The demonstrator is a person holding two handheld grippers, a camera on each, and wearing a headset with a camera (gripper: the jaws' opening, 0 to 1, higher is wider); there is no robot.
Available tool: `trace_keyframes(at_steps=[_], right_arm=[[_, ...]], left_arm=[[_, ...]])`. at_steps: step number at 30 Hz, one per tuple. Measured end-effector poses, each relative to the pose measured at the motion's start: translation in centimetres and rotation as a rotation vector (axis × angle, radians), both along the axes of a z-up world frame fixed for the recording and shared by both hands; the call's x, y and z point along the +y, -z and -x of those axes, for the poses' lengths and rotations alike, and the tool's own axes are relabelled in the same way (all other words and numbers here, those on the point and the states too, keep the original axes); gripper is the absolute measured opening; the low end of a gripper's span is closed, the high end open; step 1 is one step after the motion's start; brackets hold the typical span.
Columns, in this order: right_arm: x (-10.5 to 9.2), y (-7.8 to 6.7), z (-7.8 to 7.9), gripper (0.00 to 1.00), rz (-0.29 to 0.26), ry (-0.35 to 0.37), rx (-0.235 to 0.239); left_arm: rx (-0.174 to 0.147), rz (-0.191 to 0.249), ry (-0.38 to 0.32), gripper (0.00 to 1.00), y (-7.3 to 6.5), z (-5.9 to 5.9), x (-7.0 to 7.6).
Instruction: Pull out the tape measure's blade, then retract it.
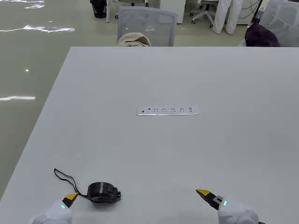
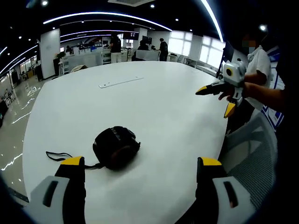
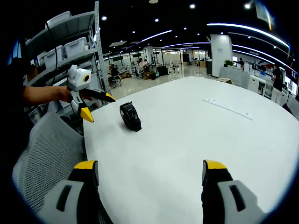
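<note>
At the near edge of the white table (image 1: 163,154), the left gripper (image 2: 141,161) has its fingers spread wide, with nothing between them. Its yellow tips point at the black tape measure (image 2: 117,147), which lies on the table just ahead of them, near the near-left corner. The tape measure's thin black strap (image 1: 65,177) loops away to the left. The right gripper (image 3: 150,164) is well apart to the right, also low over the near edge, with its fingers equally spread and empty. Farther on, mid-table, lies a white power strip (image 1: 167,110). Beyond the far edge stands a mesh-backed chair (image 1: 146,23).
</note>
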State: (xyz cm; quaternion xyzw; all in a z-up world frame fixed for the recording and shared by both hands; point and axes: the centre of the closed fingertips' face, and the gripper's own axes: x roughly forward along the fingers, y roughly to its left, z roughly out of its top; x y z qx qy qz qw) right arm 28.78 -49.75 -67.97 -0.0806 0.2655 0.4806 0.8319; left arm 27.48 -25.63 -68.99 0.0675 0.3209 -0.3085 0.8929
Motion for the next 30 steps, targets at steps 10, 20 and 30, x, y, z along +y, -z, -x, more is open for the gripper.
trace_keyframes(at_steps=[10,20,30], right_arm=[[-1.1,-0.5,-0.2,0.94,-0.021,0.018,-0.015],[-2.0,-0.2,-0.6,0.94,-0.023,0.035,-0.019],[-2.3,-0.1,-0.5,0.93,-0.022,0.027,-0.022]], left_arm=[[-0.033,0.025,-0.017,0.99,-0.5,0.5,1.3],[-0.043,0.038,-0.008,0.99,-0.2,0.5,1.0],[-0.041,0.036,-0.001,0.99,0.0,0.4,0.9]])
